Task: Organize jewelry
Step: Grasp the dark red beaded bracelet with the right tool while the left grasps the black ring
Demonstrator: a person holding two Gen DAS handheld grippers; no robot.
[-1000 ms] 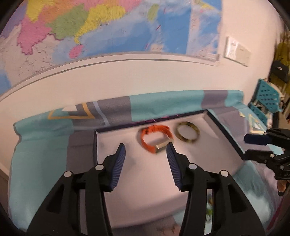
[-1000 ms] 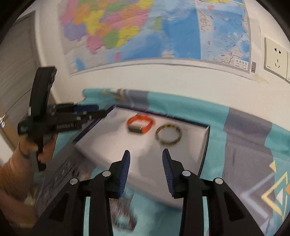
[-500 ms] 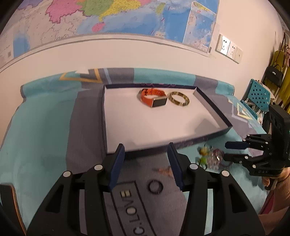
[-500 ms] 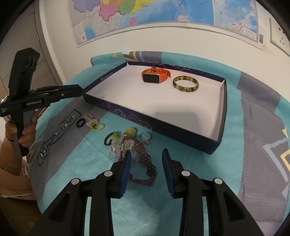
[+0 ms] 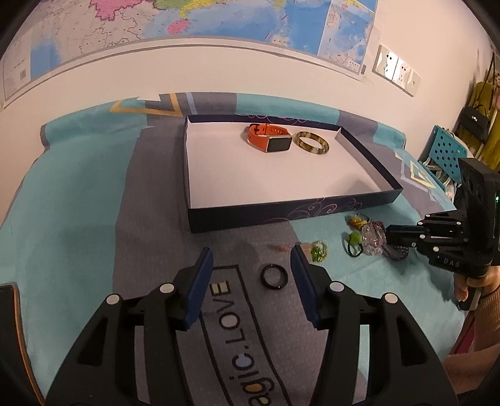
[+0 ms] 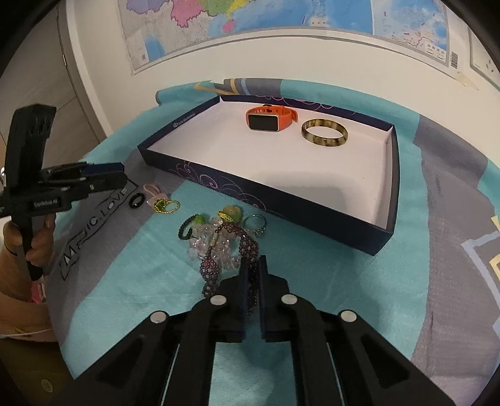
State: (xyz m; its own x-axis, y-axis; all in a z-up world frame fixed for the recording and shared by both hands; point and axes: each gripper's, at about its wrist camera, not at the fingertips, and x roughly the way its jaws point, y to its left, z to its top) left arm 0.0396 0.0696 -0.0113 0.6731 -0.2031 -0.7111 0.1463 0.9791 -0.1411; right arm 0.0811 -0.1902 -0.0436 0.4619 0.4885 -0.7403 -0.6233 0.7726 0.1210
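A dark blue tray (image 5: 281, 214) (image 6: 281, 200) with a white floor holds an orange watch (image 5: 270, 140) (image 6: 268, 118) and a tortoiseshell bangle (image 5: 312, 146) (image 6: 325, 132). Loose jewelry lies on the cloth in front of it: a black ring (image 5: 274, 276) (image 6: 137, 200), a green-gold ring (image 5: 318, 250) (image 6: 167, 206), a silver ring (image 6: 254, 223), clear beads (image 6: 206, 243) and a purple bead bracelet (image 6: 228, 250). My left gripper (image 5: 251, 265) is open, just above the black ring. My right gripper (image 6: 253, 265) is shut on the purple bead bracelet.
A teal and grey cloth (image 5: 78, 203) (image 6: 437, 218) covers the table. A wall with a map (image 5: 218, 18) stands behind. A blue perforated chair (image 5: 447, 150) is at the right. The left gripper shows in the right wrist view (image 6: 122, 178).
Both grippers pulled back from over the tray to the loose jewelry in front. The right gripper went from open to shut on the purple bracelet. The left stays open.
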